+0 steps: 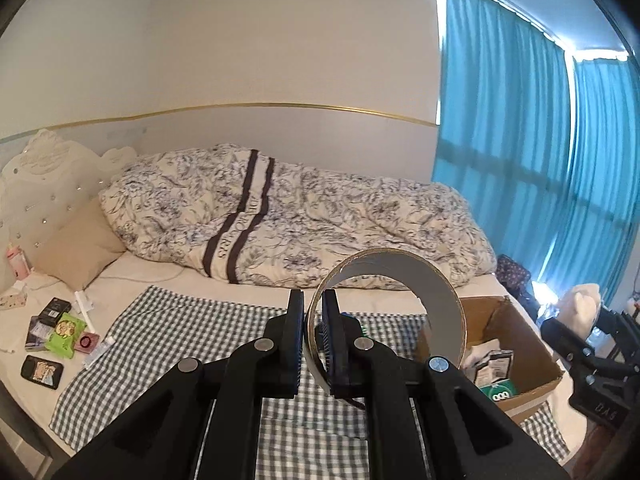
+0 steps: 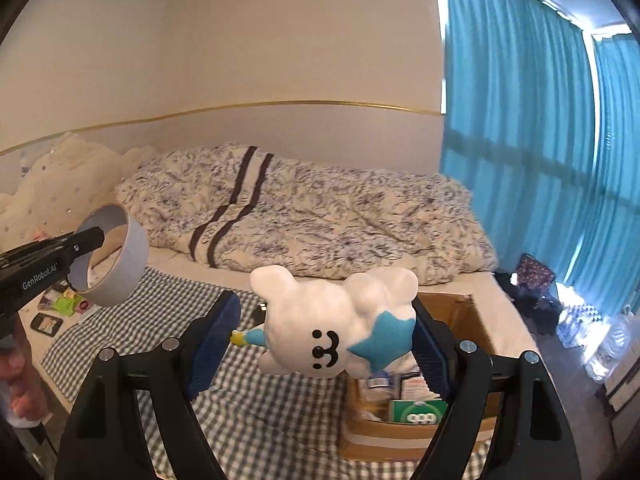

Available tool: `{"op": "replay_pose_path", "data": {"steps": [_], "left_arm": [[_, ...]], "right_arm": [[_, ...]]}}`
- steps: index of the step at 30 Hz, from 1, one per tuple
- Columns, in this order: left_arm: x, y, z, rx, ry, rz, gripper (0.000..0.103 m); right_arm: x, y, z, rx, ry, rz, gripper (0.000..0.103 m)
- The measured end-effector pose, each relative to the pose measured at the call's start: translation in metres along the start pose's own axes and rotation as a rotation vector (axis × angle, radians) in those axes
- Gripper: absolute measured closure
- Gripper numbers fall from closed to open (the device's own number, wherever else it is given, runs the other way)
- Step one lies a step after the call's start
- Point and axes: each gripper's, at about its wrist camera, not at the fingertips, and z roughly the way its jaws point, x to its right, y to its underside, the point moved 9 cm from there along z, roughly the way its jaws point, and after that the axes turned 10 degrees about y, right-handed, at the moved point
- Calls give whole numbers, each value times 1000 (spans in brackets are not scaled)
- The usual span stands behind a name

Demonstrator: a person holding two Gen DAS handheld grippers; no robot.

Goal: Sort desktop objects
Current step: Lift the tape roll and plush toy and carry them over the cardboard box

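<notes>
Here the checked cloth spreads over the bed with bare squares from about 8 o'clock to the middle of the left wrist view, ending short of the mattress edge at 7 o'clock. At 9 o'clock, off the cloth, lie small packets and a phone case, well apart from both tools. The rumpled duvet closes off the far side at 12 o'clock. The left gripper is raised above the cloth, its jaws pinched on the wall of a tape roll standing on edge. At 3 o'clock the open cardboard box, partly filled, sits at the cloth's right end. The right gripper hovers level near the box, its jaws spread wide, with a white plush toy between them touching the right pad; whether it is gripped cannot be told.
</notes>
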Motion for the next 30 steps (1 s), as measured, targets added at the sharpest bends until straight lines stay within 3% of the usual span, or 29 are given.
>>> {"op": "replay_pose_path", "data": {"steps": [18,30], "left_arm": [[127,0,73,-65,180,86,94],[176,31,149,-171,219,141,94]], "right_arm": [[141,10,32,-72,205,78,22],[166,53,97,-186,175,72,22]]}}
